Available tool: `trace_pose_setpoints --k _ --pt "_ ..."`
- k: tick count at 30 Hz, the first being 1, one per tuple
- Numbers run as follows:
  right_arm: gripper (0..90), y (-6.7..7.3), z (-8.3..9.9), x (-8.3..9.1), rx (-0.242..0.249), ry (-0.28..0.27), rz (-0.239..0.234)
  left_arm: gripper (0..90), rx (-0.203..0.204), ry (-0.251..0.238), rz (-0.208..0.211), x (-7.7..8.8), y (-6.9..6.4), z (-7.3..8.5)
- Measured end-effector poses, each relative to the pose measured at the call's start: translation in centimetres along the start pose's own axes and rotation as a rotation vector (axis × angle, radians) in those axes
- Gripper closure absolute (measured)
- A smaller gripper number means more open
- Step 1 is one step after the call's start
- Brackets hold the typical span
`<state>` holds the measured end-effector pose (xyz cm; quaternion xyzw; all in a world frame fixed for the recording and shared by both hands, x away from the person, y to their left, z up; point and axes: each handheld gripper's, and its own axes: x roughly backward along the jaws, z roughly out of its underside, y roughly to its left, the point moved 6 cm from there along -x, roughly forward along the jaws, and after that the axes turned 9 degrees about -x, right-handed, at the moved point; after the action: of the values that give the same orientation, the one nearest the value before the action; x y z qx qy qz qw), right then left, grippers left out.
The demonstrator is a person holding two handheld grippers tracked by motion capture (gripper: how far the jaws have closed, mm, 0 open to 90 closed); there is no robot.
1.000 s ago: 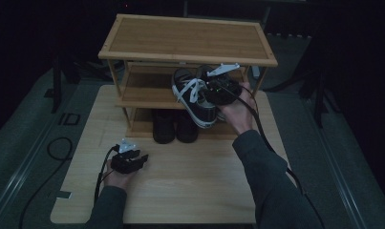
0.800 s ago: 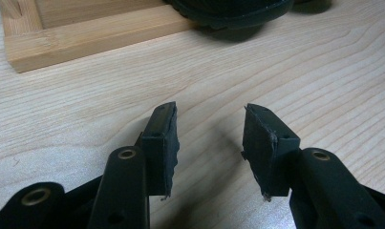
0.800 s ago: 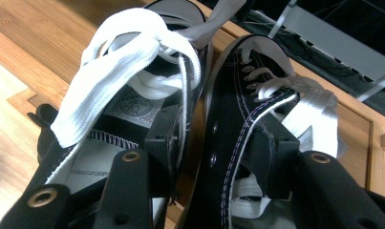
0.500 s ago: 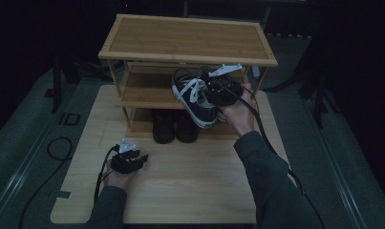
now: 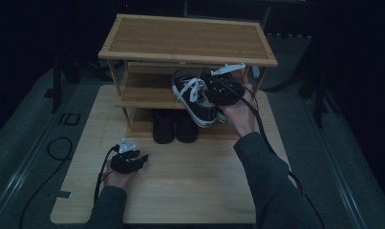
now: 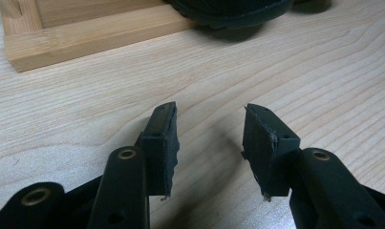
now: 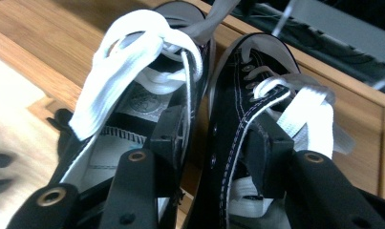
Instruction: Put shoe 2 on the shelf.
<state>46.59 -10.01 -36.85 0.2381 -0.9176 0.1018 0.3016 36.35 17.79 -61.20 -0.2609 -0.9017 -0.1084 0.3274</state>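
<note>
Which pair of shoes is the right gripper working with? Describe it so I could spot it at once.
Start at the wooden shoe rack on the table. On its middle shelf sits a pair of black sneakers, with the right gripper pinching their inner sides together. Their white laces and soles set them apart from the all-black shoes on the shelf below.

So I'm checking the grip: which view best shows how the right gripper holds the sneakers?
The right gripper view: each jaw of the right gripper sits inside one sneaker, pinching their inner sides together. The high view shows the sneakers at the middle shelf, grip hidden.
</note>
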Motion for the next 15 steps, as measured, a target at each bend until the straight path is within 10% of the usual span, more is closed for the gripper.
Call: trace_pose_setpoints --k 15 --pt "53.8 -0.45 -0.07 0.61 0.136 0.031 -0.052 55.7 -0.003 0.001 -0.001 0.0 0.0 0.01"
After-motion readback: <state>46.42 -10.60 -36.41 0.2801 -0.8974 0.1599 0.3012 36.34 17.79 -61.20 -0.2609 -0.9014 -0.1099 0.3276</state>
